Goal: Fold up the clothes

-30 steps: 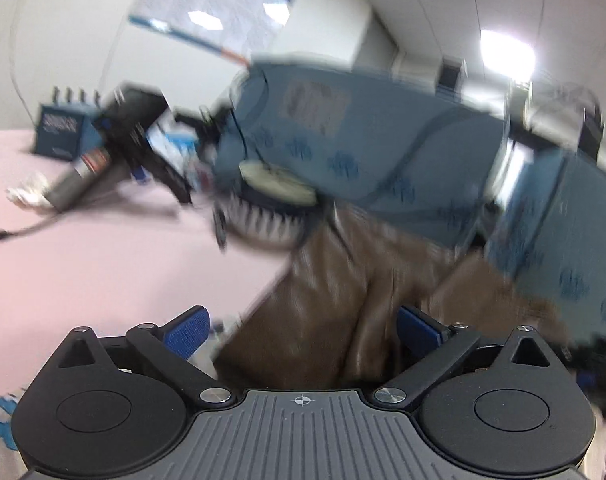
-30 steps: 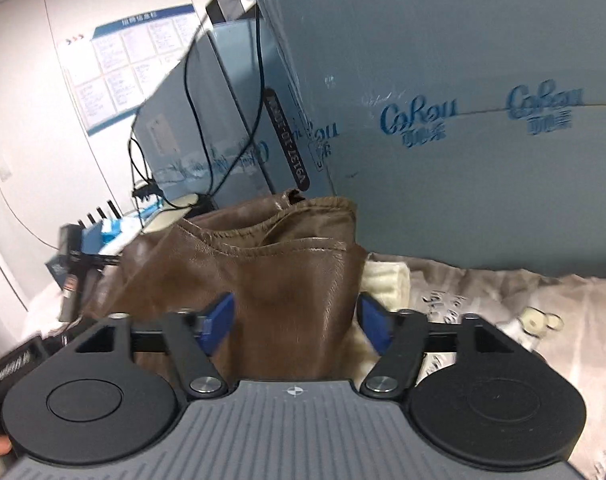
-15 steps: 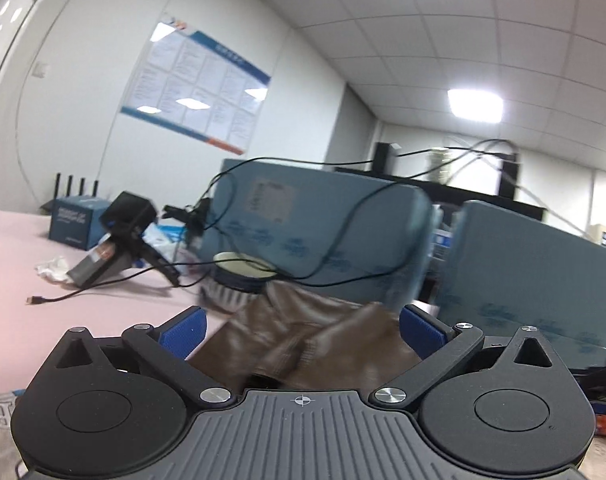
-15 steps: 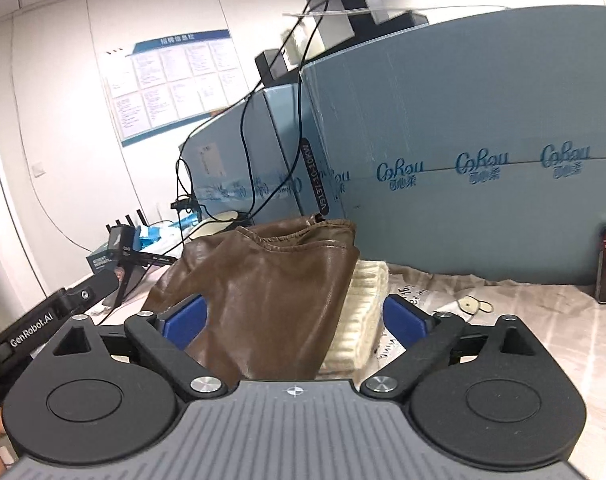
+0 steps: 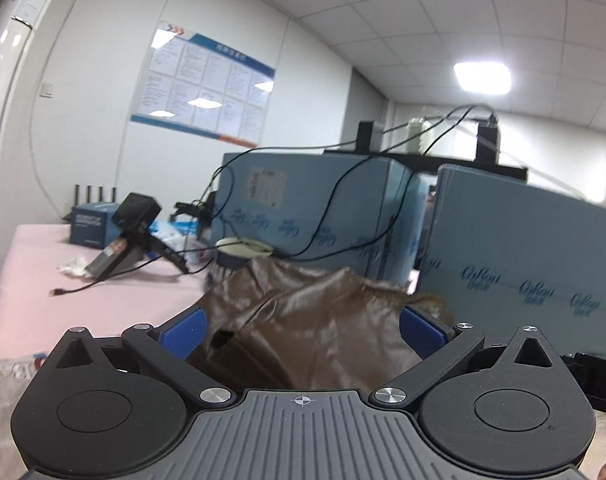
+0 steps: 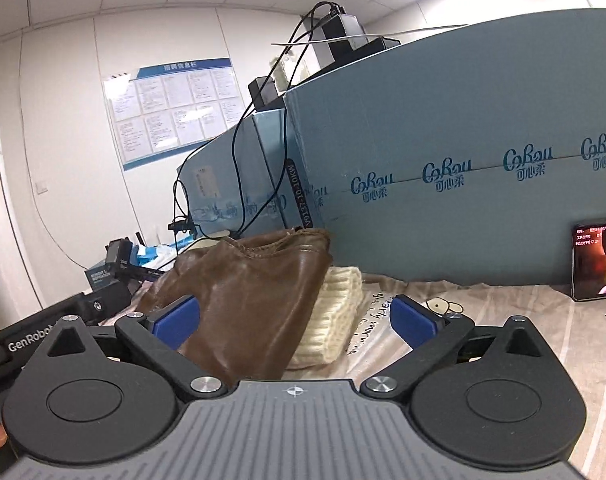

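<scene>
Where both grippers gape, one brown leather garment (image 6: 259,292), one cream knit (image 6: 335,320)

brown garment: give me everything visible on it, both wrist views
The brown garment looks like glossy leather or faux leather, creased, with a stitched hem along its top edge. It sits heaped and bunched, not flat. It lies on a cream ribbed knit, partly covering it. Both the left gripper and the right gripper stand open around it, not clamping.

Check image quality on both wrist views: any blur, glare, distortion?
Left wrist: sharp up close, ceiling light blown out, glare on the wall poster, brown garment edge slightly soft. Right wrist: sharp, evenly lit, blue box edges bowed by fisheye.
</scene>
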Demonstrator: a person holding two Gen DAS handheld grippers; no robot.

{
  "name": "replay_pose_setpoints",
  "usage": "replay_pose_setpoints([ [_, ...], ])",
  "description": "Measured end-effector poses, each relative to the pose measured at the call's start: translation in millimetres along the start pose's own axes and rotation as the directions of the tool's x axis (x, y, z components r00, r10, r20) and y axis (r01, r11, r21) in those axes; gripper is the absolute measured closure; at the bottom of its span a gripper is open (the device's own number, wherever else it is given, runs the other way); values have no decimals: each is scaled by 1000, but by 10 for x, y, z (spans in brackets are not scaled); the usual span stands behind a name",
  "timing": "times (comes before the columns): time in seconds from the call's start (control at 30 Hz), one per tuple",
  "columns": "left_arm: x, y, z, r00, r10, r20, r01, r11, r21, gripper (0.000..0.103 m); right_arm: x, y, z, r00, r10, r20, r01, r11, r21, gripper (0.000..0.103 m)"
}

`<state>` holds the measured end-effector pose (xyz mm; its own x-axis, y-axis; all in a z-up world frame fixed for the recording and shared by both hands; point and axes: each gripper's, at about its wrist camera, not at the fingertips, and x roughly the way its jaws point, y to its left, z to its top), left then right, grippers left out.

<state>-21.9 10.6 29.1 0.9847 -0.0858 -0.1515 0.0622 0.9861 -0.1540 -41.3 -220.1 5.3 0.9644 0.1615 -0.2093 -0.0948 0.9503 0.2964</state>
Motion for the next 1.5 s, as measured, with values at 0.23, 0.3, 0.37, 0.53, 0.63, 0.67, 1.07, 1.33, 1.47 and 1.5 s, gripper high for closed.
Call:
replay_pose_setpoints([
  [0.23,45,-70,-109,999,46,-24,-45,998,37,0,81,12,-134,997,-42,65,47,997,-67,0],
  [0.3,27,-74,-123,999,44,-11,-44,998,42,0,70,24,-166,993,-54,102,62,995,-79,0],
  [0.37,6,-77,-133,999,42,7,-42,998,47,0,54,46,-181,989,-68,133,82,991,-102,0],
  [0.53,-43,-95,-168,997,48,58,-52,996,78,0,37,93,-229,980,-92,178,120,981,-151,0],
  [0.63,-48,-110,-189,996,53,78,-60,993,100,0,74,120,-236,983,-94,159,120,978,-168,0],
  [0.67,-46,-110,-194,995,55,80,-63,993,103,0,85,126,-238,984,-93,151,119,978,-169,0],
  [1.07,-58,-156,-255,991,83,103,-98,984,149,0,67,90,-267,983,-76,166,101,984,-149,0],
  [1.33,-89,-155,-255,991,66,118,-84,985,149,0,35,106,-288,982,-70,176,98,983,-153,0],
  [1.47,-80,-146,-247,991,67,118,-84,986,144,0,26,102,-278,981,-69,180,98,983,-156,0],
  [1.5,-78,-144,-248,991,69,117,-85,986,144,0,22,103,-279,981,-68,182,97,983,-158,0],
])
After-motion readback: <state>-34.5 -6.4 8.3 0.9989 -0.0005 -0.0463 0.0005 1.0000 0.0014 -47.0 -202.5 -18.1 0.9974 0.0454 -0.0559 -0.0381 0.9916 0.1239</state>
